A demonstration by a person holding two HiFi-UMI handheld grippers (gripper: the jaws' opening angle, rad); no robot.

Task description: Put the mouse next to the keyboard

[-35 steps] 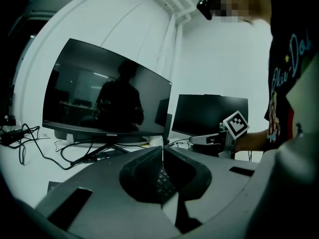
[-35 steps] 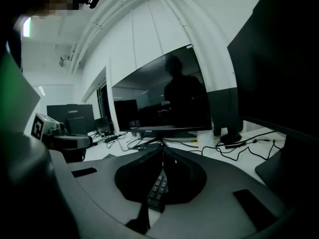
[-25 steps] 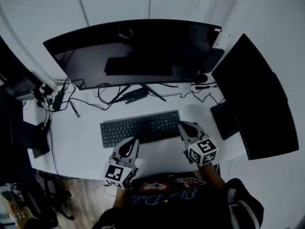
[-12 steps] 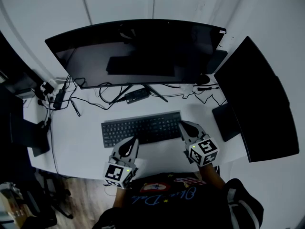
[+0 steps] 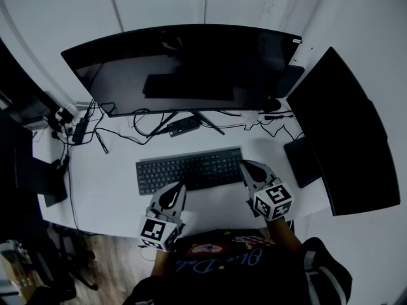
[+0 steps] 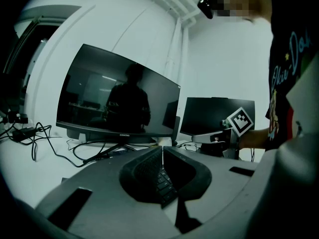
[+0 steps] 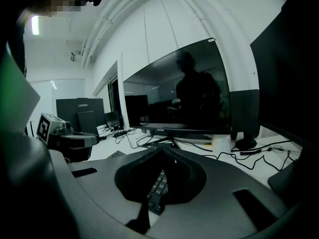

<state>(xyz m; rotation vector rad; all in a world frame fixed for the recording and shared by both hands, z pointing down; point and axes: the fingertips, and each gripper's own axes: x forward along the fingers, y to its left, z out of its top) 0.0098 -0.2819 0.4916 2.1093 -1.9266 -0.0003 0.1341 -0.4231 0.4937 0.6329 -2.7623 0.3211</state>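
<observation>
With jaws together and empty, the right gripper [image 5: 244, 166] is nearer than the left gripper [image 5: 180, 187], also closed, to what I take for the mouse [image 5: 268, 104], lying further back on the counter [image 5: 108, 176], well beyond the keyboard's [image 5: 189, 169] right end.

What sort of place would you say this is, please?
Most likely an office workstation: a white desk carries a wide curved monitor, a second monitor to its right, and a black keyboard.
</observation>
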